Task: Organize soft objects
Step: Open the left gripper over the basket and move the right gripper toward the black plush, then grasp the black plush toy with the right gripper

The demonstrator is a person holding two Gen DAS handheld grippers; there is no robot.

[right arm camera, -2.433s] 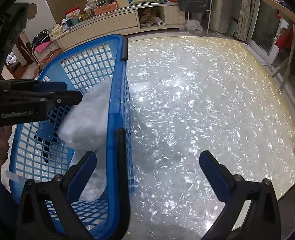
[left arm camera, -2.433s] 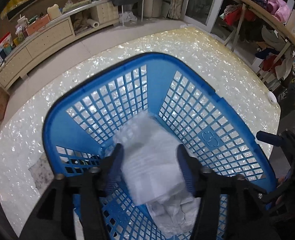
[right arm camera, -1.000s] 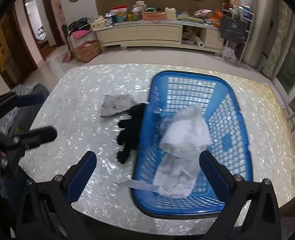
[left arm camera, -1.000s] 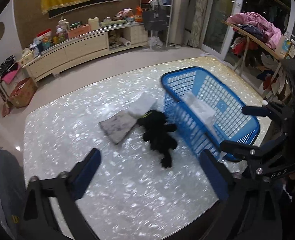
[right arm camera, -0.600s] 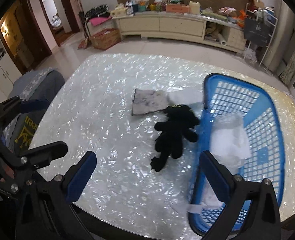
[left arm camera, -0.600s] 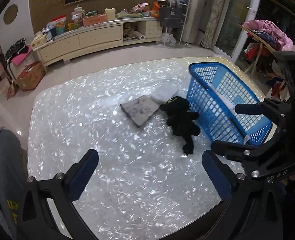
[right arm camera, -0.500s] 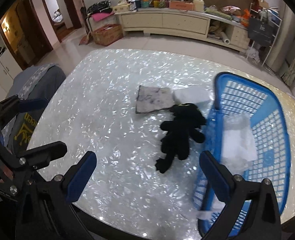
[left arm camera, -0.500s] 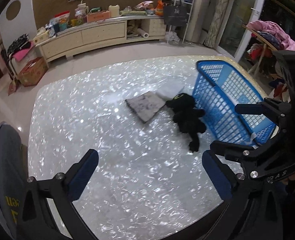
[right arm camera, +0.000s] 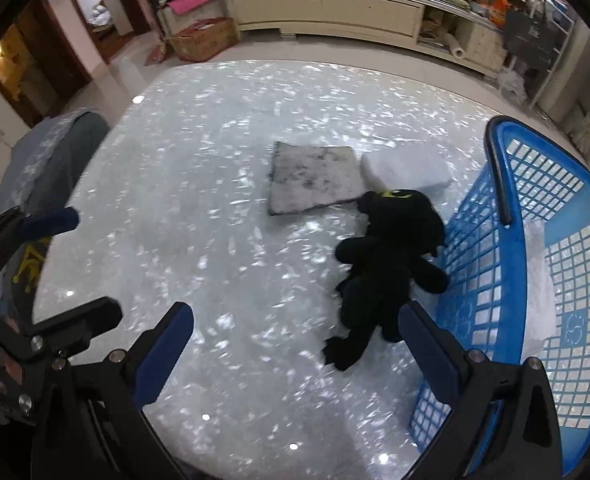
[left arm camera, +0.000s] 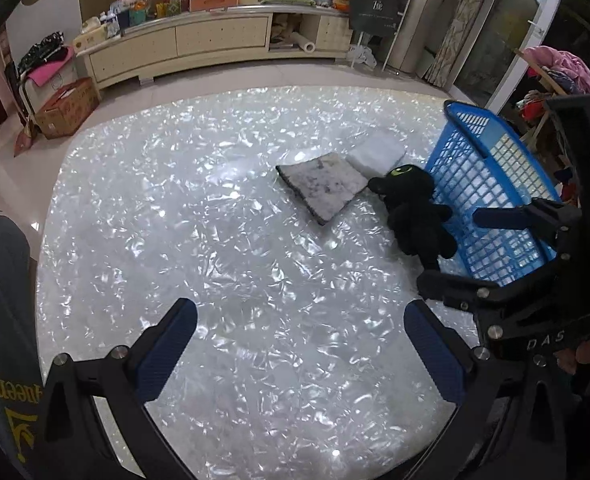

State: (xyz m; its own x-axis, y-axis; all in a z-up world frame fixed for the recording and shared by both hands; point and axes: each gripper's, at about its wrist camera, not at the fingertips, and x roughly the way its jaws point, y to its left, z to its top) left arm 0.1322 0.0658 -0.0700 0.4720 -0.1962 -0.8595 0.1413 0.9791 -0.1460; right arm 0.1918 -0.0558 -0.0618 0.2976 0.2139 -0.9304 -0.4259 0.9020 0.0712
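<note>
Both grippers are held over the shiny table (left arm camera: pixel 223 248) with nothing in them. The left gripper (left arm camera: pixel 301 344) is spread wide apart, and so is the right gripper (right arm camera: pixel 297 348). Going left to right in the right wrist view: a grey pad (right arm camera: pixel 315 178) is seen at about 12 o'clock, a white pad (right arm camera: pixel 407 170) touching its right edge, then the black plush (right arm camera: pixel 391 256) at 2 o'clock, pressed against the blue basket (right arm camera: pixel 479 240). A white bag (right arm camera: pixel 537 280) is lying inside the basket at 3 o'clock.
</note>
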